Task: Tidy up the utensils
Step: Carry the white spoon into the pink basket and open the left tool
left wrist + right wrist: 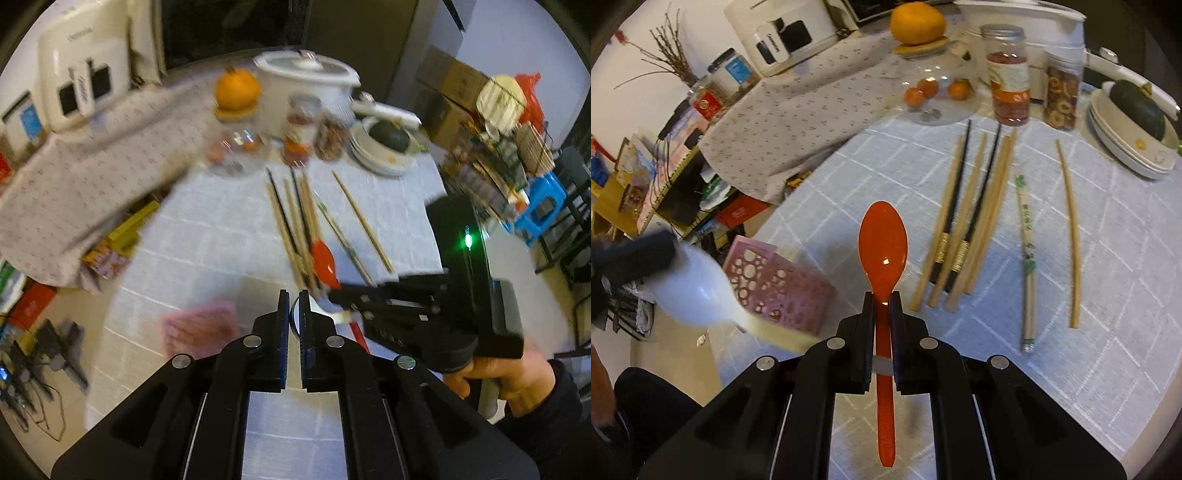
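Right gripper (pixel 882 295) | clamps red spoon (pixel 882 247) handle | bowl pointing ahead

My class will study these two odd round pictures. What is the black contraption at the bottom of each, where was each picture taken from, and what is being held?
No robot here: a person holds a black two-finger clamp in each hand, each carrying a wide-angle camera looking along its fingers. The left gripper is shut on a white spoon; its view shows the person's hand holding the other tool. The right gripper is shut on a red spoon. On the checked tablecloth lie chopsticks, beside a pink basket, with jars and bowls behind.
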